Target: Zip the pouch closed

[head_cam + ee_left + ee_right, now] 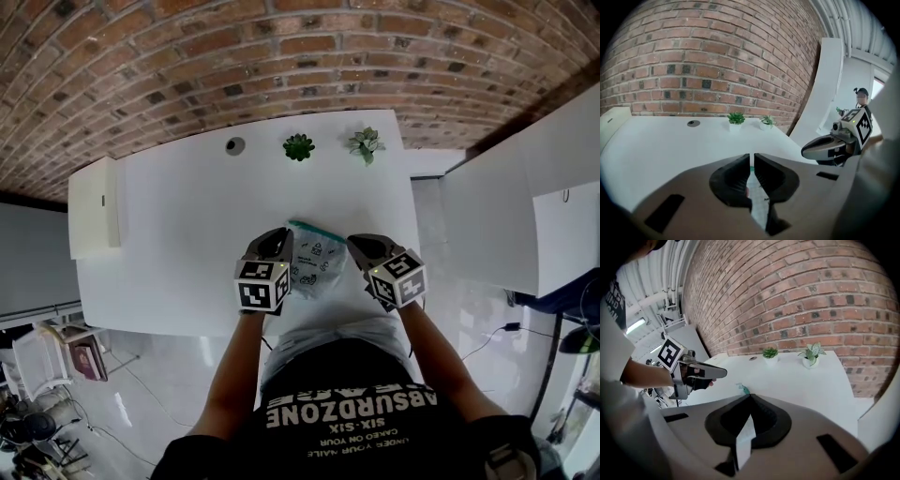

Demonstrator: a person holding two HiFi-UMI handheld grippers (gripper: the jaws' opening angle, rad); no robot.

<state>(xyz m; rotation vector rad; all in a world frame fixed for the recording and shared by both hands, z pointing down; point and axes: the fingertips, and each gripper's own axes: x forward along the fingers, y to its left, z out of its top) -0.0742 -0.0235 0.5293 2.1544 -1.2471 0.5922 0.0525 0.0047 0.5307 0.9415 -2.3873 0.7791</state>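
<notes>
A clear pouch (314, 262) with small prints and a green zip strip along its far edge hangs between my two grippers over the near edge of the white table (187, 234). My left gripper (281, 236) is shut on the pouch's left side. In the left gripper view its jaws (752, 157) stand almost together with the pouch's film (758, 201) pinched between them. My right gripper (362, 244) is shut on the right side. In the right gripper view the film (744, 439) runs out of the closed jaws (750, 397), and the green zip end (743, 389) shows just beyond.
Two small potted plants (299, 147) (367, 143) and a round cable hole (234, 145) sit at the table's far edge by the brick wall. A white cabinet (94, 206) stands at the left and a white counter (506, 216) at the right.
</notes>
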